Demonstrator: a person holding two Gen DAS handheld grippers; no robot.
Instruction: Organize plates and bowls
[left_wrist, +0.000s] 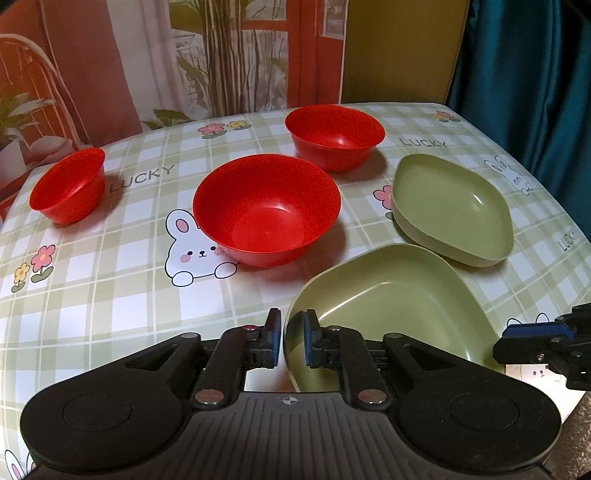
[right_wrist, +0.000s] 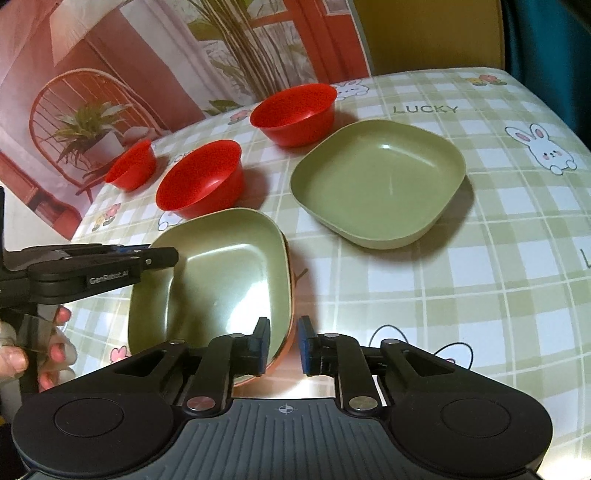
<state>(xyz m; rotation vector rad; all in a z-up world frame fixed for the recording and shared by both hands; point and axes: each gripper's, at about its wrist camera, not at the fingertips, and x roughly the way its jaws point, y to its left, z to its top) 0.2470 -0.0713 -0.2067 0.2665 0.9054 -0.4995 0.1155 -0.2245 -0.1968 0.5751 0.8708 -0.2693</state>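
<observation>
Both grippers, left (left_wrist: 289, 339) and right (right_wrist: 283, 345), straddle the near green plate's (right_wrist: 221, 280) rim, jaws slightly apart; second plate (right_wrist: 380, 184) and three red bowls (left_wrist: 266, 210) remain unstacked.

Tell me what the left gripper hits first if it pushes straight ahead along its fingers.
The left gripper already straddles the near rim of the nearer green plate, so it would likely meet that plate's wall first. Depth is unclear; the tablecloth lies just beyond.
</observation>
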